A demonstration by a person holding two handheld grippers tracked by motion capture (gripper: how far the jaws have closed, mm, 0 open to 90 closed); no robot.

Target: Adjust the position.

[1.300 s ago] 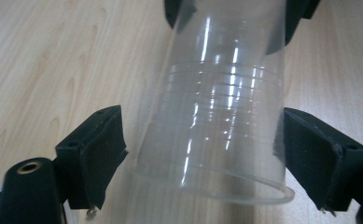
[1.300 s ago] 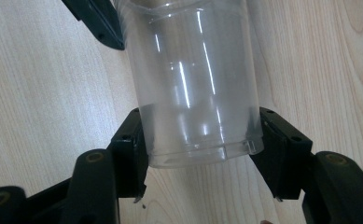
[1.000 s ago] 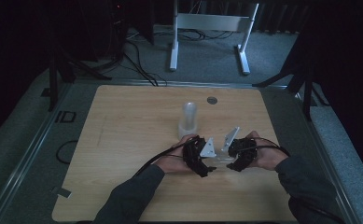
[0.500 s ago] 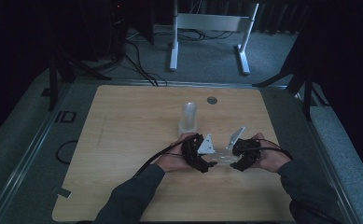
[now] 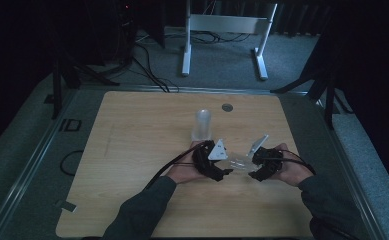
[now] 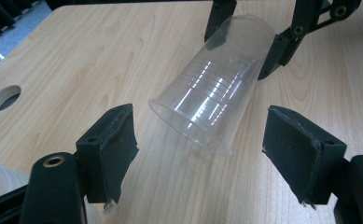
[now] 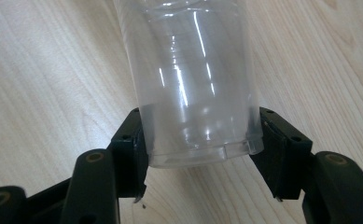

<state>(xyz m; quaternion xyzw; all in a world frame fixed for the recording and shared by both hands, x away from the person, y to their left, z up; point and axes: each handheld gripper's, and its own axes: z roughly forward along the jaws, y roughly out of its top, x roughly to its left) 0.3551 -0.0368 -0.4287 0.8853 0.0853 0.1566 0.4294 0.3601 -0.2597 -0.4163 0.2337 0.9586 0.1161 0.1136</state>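
Since a second ago both hands have drawn slightly apart and toward the person's edge, and the grey three-cornered plates have tilted, so the clear cup now lies stretched between the two tools. The right tongs (image 5: 254, 174) are clenched on the closed base of the clear plastic cup (image 6: 212, 85): in the right gripper view the two black padded jaws press the cup's flat bottom end from either side. The cup is thin, transparent and faintly ribbed with rings round its tapered wall. It lies tilted on its side just above the pale wood-grain table (image 5: 142, 145), its open mouth turned toward the left tongs (image 6: 200, 149). Those stand released, their black foam-faced jaws spread wide to either side of the rim and not touching it. In the high view, an upright stack of clear cups (image 5: 201, 125) stands near the middle of the table, just beyond the left hand (image 5: 187, 169). A round hole (image 5: 226, 107) sits in the tabletop toward the far edge. The right hand (image 5: 288, 167) rests low over the table.
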